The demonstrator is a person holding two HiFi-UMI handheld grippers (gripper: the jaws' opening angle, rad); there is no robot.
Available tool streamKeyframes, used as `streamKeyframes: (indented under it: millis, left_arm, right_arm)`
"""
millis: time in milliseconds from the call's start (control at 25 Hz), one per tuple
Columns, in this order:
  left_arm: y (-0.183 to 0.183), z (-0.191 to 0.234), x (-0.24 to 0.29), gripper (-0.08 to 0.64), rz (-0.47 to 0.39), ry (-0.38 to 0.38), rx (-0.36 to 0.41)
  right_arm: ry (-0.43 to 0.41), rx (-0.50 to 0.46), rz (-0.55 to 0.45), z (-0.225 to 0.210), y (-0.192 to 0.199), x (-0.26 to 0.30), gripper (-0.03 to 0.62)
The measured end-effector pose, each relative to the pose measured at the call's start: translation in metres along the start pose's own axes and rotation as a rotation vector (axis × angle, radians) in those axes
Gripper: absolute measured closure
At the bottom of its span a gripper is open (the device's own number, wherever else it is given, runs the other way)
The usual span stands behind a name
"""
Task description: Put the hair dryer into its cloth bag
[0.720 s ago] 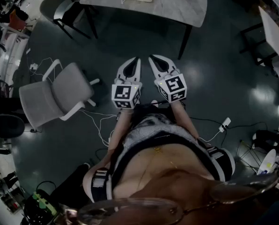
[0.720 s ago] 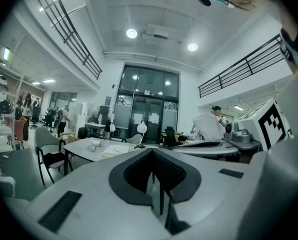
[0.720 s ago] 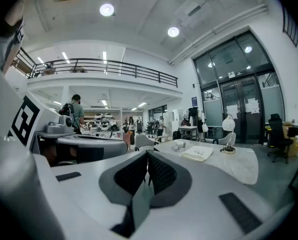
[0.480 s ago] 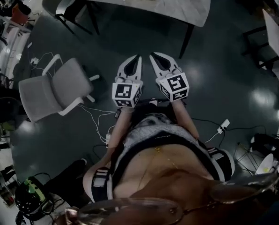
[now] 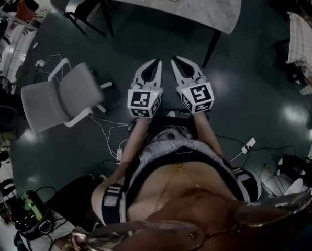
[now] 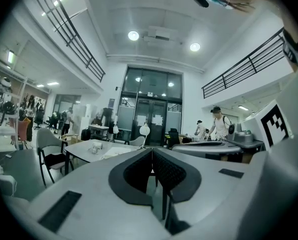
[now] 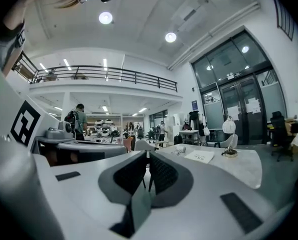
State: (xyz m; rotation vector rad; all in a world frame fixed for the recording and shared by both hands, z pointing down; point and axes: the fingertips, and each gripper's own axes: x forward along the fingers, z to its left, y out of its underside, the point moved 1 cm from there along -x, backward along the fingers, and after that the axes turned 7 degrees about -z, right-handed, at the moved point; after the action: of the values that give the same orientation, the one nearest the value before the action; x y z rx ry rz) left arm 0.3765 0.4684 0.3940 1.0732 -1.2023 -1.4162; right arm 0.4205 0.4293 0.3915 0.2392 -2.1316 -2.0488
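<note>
Two tools (image 5: 156, 63) (image 5: 173, 61), two chairs (image 5: 62, 101) (image 5: 78, 3), one table (image 5: 213, 7)

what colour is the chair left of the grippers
Light grey. The chair shows best in the head view.

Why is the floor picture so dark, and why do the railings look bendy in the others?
Head view: dim, with pale glare spots on the floor. Left gripper view: bright lamps, wide lens curving the railing. Right gripper view: the same.

Dark floor (image 5: 260, 82) gleams glossy under the lights. Table (image 5: 219, 9) top looks smooth, pale and matt; the chair (image 5: 56, 101) wears grey cloth on a white plastic-looking frame.
</note>
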Motion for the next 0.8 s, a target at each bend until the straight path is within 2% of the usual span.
streamKeyframes:
  millis: [240, 400, 800]
  left_arm:
    - [0.006, 0.024, 0.027, 0.552, 0.010, 0.003, -0.048]
    - [0.006, 0.042, 0.054, 0.552, 0.022, 0.020, -0.074]
    - [-0.001, 0.089, 0.105, 0.552, 0.018, 0.101, -0.076]
  right_arm:
    - [0.051, -0.012, 0.043, -0.023, 0.011, 0.024, 0.528]
    - [0.031, -0.007, 0.041, -0.034, 0.011, 0.048, 0.528]
    - [0.056, -0.049, 0.031, -0.051, 0.007, 0.112, 0.528]
